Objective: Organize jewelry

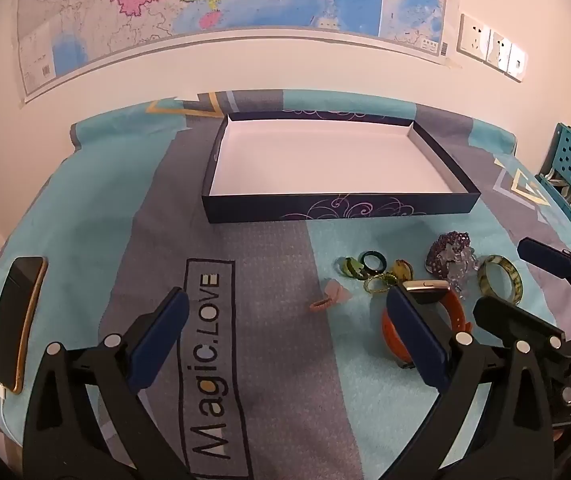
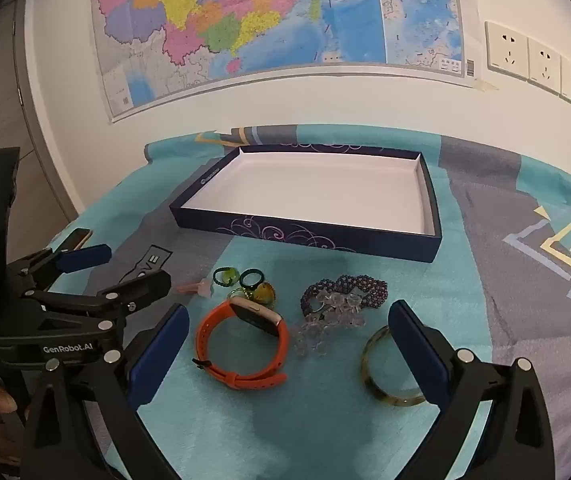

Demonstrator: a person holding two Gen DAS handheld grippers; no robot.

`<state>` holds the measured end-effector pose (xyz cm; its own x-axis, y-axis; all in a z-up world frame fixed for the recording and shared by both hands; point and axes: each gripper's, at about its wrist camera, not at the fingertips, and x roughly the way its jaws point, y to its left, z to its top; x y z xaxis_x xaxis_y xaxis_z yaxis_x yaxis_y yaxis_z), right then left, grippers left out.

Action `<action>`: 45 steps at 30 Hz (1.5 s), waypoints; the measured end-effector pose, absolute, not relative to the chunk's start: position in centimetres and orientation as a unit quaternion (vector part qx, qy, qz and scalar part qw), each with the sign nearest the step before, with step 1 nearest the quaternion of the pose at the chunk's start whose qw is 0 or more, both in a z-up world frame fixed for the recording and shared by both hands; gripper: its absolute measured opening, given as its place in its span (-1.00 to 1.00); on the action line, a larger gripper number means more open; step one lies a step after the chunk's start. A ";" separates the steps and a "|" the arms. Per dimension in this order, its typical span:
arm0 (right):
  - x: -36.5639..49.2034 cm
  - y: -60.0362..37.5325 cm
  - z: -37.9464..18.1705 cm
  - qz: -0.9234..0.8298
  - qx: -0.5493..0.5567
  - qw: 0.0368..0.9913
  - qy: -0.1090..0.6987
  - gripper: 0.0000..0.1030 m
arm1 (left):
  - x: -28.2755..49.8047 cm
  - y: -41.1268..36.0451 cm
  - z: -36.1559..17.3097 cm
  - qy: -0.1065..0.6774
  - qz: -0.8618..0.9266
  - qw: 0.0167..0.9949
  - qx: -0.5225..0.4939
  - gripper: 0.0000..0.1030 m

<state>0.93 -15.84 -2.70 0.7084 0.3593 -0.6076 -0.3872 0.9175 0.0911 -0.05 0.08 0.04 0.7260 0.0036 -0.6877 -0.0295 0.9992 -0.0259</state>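
1 rigid cardboard box, 1 rubbery orange watch, 1 beaded purple bracelet, 1 glossy bangle; left gripper and right gripper both spread wide.

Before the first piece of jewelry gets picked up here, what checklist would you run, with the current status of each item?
1. Left gripper open, nothing between its fingers: ok.
2. Right gripper open, nothing held: ok.
3. Navy box holds nothing yet, ready to receive: ok.
4. Orange watch lies clear between the right gripper's fingers: ok.
5. Purple beaded bracelet separate from clear bead bracelet: not ok, they overlap.
6. Amber bangle fully visible: not ok, a finger hides part.
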 end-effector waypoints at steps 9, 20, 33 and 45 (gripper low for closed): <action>0.5 -16.1 -3.0 0.208 -0.007 0.924 0.320 0.88 | -0.4 -0.3 -0.1 0.371 0.012 0.928 -0.015 0.89; 0.6 -16.4 -3.0 0.208 -0.008 0.922 0.326 0.88 | -0.2 -0.1 -0.1 0.371 0.011 0.928 -0.007 0.89; 1.0 -16.6 -3.5 0.206 -0.003 0.921 0.331 0.88 | 0.1 -0.4 0.0 0.373 0.010 0.928 -0.003 0.89; 1.0 -16.8 -3.5 0.208 0.000 0.920 0.333 0.88 | -0.2 -0.8 -0.4 0.375 0.007 0.927 0.000 0.89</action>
<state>1.04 -16.76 -3.50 0.6917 0.3831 -0.6122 -0.3827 0.9133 0.1391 -0.18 -0.75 -0.43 0.7189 0.0132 -0.6950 -0.0137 0.9999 0.0049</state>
